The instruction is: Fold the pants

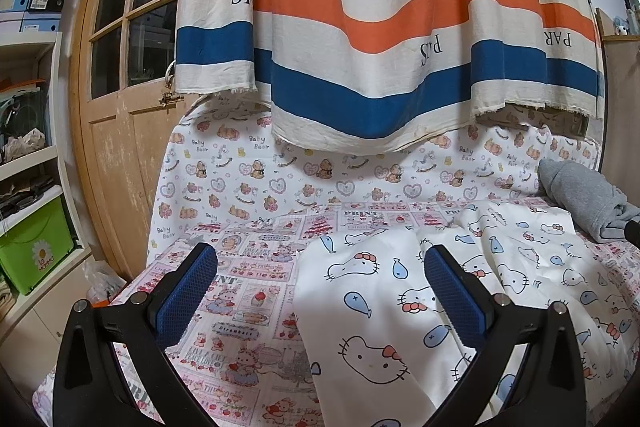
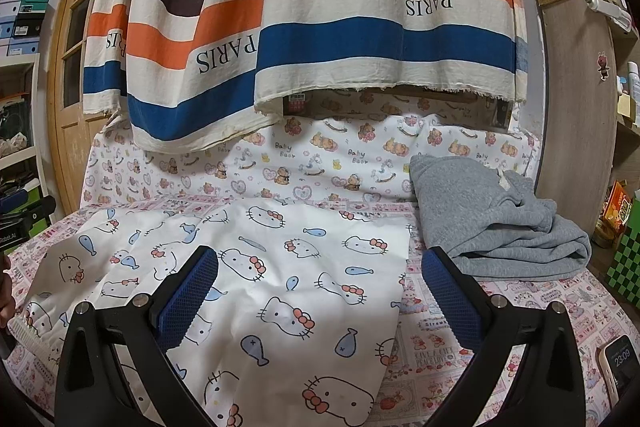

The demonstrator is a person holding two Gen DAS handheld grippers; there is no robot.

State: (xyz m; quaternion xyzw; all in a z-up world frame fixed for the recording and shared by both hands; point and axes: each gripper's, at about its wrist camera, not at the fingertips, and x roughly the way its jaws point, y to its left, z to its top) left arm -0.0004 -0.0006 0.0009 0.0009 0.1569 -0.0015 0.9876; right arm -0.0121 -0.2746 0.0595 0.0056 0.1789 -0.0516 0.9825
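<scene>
On the bed, over the pink printed sheet (image 2: 500, 311), the white cat-print pants (image 2: 280, 267) lie spread flat in front of you, and everything else sits around them. Your left gripper (image 1: 320, 279) hovers above their left edge with its blue-padded fingers (image 1: 188, 291) spread wide apart and nothing between them; the pants (image 1: 384, 307) run from between those fingers off to the right. Your right gripper (image 2: 320, 279) hangs over the right part of the pants, its jaws likewise wide apart and holding nothing, with the right finger out past the pants' edge above the sheet. Just beyond the pants' far right corner a grey sweatshirt (image 2: 492, 219) sits bunched up on the sheet. Behind the pants a striped cloth (image 2: 320, 27) hangs down, its lower edge above the bear-print cover (image 2: 320, 163). A phone (image 2: 620, 363) lies on the sheet well to the right of the pants.
</scene>
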